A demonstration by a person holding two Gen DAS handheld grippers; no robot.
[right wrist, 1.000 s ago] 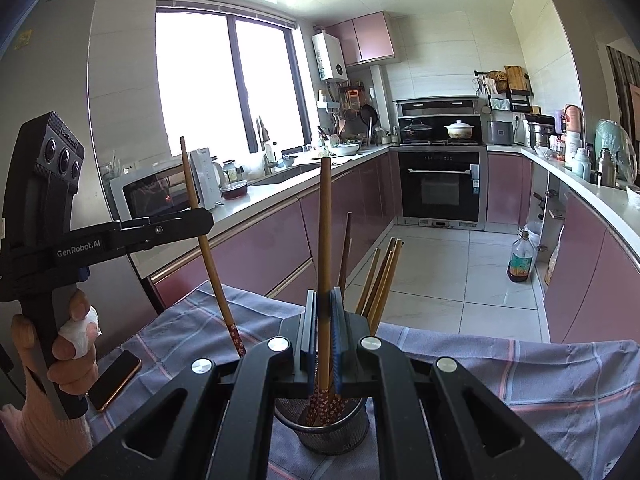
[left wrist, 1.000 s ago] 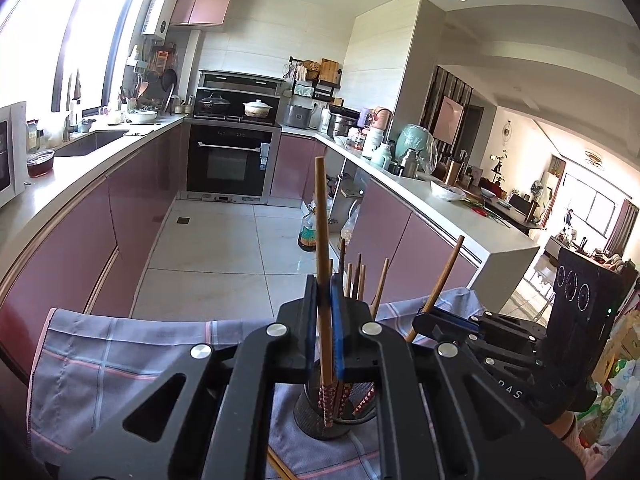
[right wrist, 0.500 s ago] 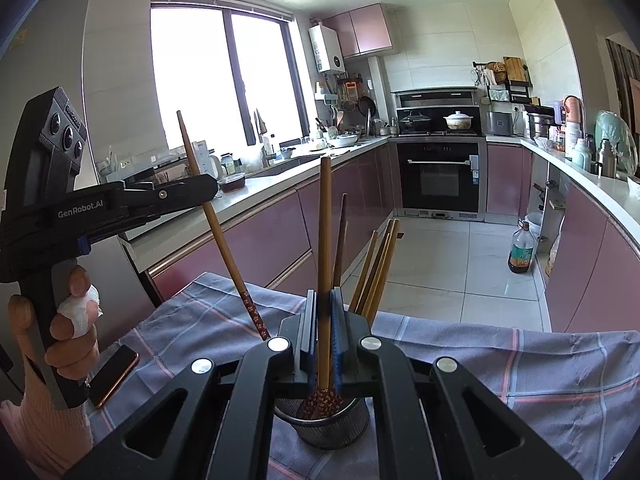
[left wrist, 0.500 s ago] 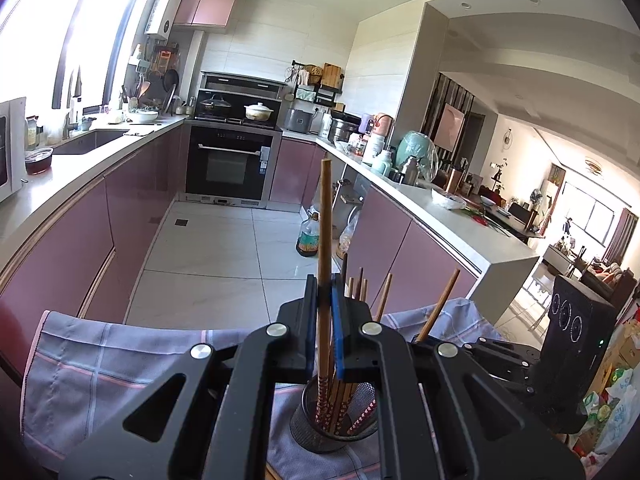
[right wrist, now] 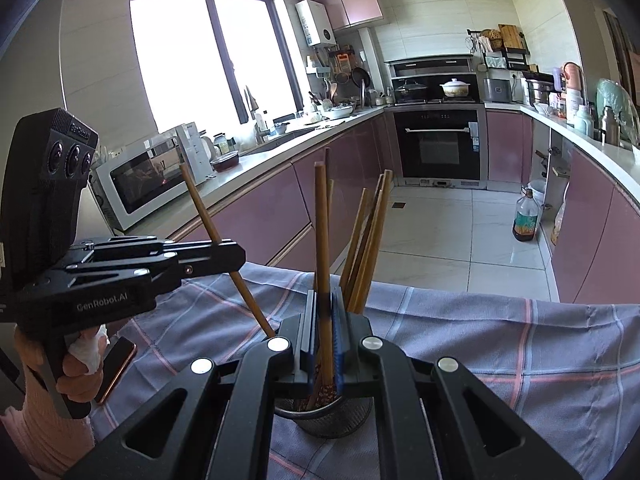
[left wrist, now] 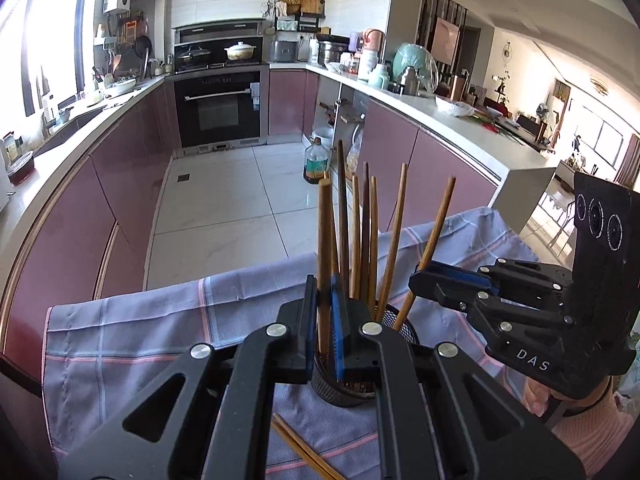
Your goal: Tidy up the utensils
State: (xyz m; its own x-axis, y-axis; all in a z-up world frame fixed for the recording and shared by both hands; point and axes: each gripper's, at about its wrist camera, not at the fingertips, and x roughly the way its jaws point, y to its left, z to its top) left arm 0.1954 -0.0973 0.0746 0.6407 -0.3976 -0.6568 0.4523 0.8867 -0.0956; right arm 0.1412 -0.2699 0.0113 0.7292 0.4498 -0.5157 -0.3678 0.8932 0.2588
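Over the mesh holder (left wrist: 362,380) on the checked cloth (left wrist: 160,328): both tools sit above the same cup, each clamped on one chopstick.

- left gripper (left wrist: 325,320): jaws pinched on left chopstick (left wrist: 323,248), near upright, lower end inside the holder rim by the look of it (bottom hidden behind the fingers, can't confirm it's seated).
- right gripper (right wrist: 323,332): jaws pinched on right chopstick (right wrist: 321,240), also near upright, tip down among the patterned ends in the holder.
- Several sticks already stand in the cup, fanned out. Two loose chopsticks (left wrist: 304,452) lie on the cloth just in front of it, not yet collected.

Risks from here, my read:
- Two grippers crowd one small opening. In the left view the right tool's fingertips sit just beside the fanned bundle; any sideways drift could lever the standing sticks and tip the holder (light mesh, top-heavy with long sticks).
- Releasing before a tip is past the rim: stick drops outside or bounces off the wire edge onto the cloth.
- Left chopstick enters at a slant in the right view; it may wedge against the others.
- Phone (right wrist: 116,368) sits on the cloth near the left hand (right wrist: 80,364); a toppled stick could land there.
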